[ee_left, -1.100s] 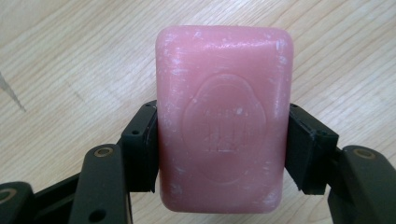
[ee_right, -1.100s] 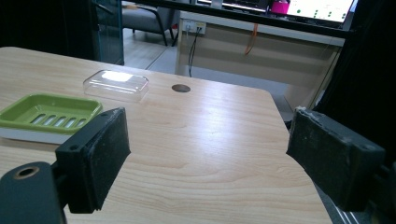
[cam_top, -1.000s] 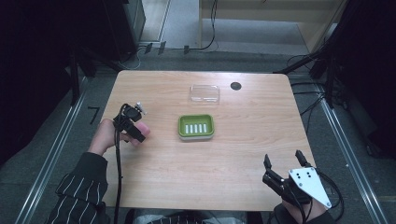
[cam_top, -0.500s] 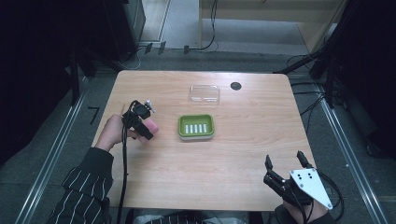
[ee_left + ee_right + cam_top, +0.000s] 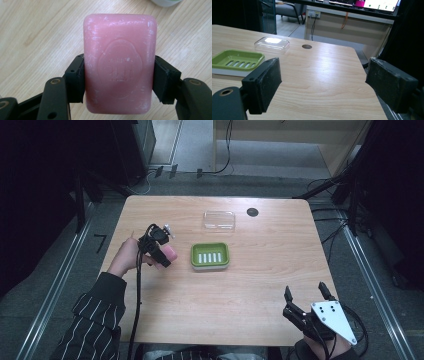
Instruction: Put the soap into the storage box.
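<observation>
The pink soap bar (image 5: 120,63) is clamped across its long sides by the left gripper (image 5: 159,251), just off the table at nine o'clock of the green soap dish (image 5: 210,255). It is best carried level and centred over the dish's slots before release. The right gripper (image 5: 304,296) is held wide open and empty at five o'clock.

Left gripper (image 5: 162,256) jaws clamped tight, hand raised; right gripper (image 5: 303,293) jaws spread wide, resting low.

Beyond your work: a few bystanders on the table.
You have a clear plastic lid (image 5: 219,219) beyond the green soap dish (image 5: 210,255), and a dark round disc (image 5: 252,212) just beside the lid.
</observation>
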A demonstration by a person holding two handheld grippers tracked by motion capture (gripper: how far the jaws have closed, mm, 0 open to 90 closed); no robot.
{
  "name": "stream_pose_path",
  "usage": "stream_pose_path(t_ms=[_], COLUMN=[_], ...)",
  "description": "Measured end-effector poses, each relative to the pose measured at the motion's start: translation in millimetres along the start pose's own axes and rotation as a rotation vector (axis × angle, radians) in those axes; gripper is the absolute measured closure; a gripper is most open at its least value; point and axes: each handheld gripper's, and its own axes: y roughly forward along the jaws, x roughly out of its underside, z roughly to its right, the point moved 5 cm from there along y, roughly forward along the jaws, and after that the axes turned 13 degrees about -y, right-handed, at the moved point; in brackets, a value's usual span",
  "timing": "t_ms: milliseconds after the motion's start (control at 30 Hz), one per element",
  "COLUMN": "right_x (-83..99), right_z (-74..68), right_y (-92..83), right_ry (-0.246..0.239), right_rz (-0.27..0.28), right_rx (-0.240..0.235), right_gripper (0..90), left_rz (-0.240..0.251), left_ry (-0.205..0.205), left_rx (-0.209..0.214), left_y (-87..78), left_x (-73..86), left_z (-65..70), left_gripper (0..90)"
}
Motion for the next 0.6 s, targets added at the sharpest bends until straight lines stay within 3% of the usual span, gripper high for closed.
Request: stream_pose_path(t_ms=[600], right_x=[1.8], right_z=[2.5], right_y=[-2.3], right_ry=[0.003], right_rz=[-0.010], right_rx=[0.011], right_gripper=[12.7], left_rz=[0.022], left_ry=[0.076], left_rx=[0.007], left_y=[-5.4], left_x=[-23.3], left_z=[10.0], left_gripper=[38.4])
